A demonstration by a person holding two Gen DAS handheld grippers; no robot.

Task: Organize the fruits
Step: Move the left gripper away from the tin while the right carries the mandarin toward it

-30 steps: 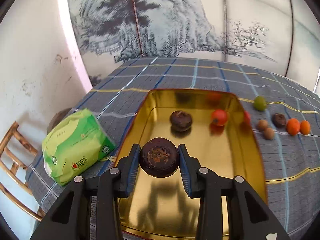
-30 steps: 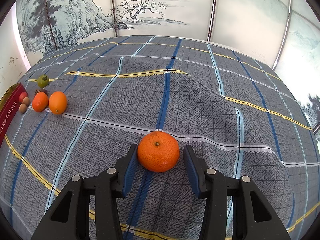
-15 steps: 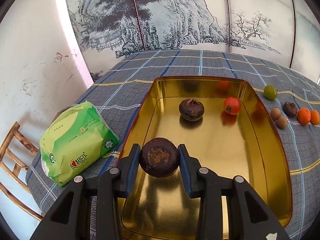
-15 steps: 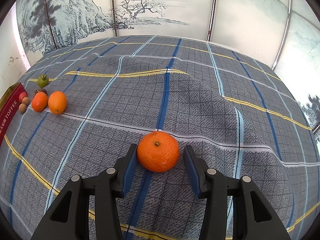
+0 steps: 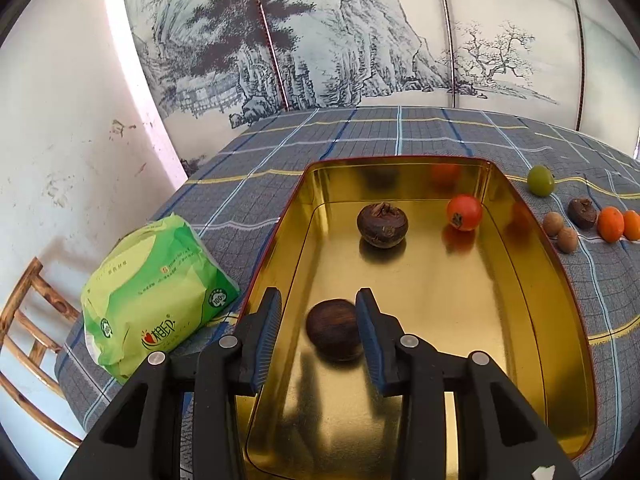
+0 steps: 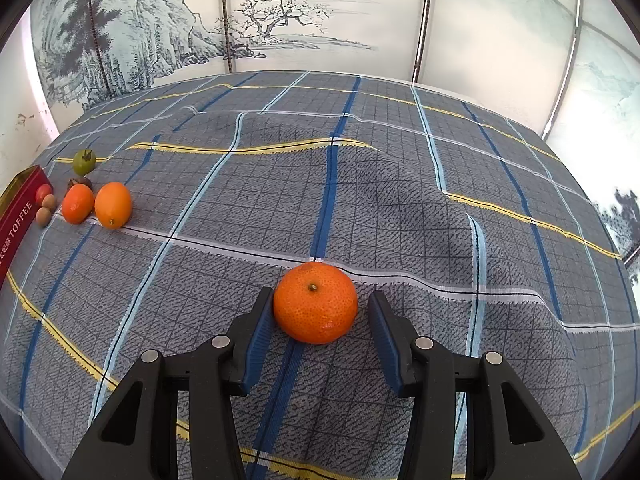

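Between the spread fingers of the left gripper point(image 5: 317, 332): dark brown round fruit point(image 5: 334, 335), blurred, nearest the right finger, over the gold metal tin point(image 5: 520, 320). Farther inside: second brown fruit point(image 5: 382, 225), small red fruit point(image 5: 464, 212). Between the parted fingers of the right gripper point(image 6: 318, 330): orange mandarin point(image 6: 315, 302), resting on grey plaid tablecloth point(image 6: 400, 200), touching the left finger, clear of the right. Behind: ink-landscape folding screen point(image 6: 280, 20).

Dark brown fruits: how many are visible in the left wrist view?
3: one between the open left tongs, one farther inside the gold tray, one on the cloth beside it.
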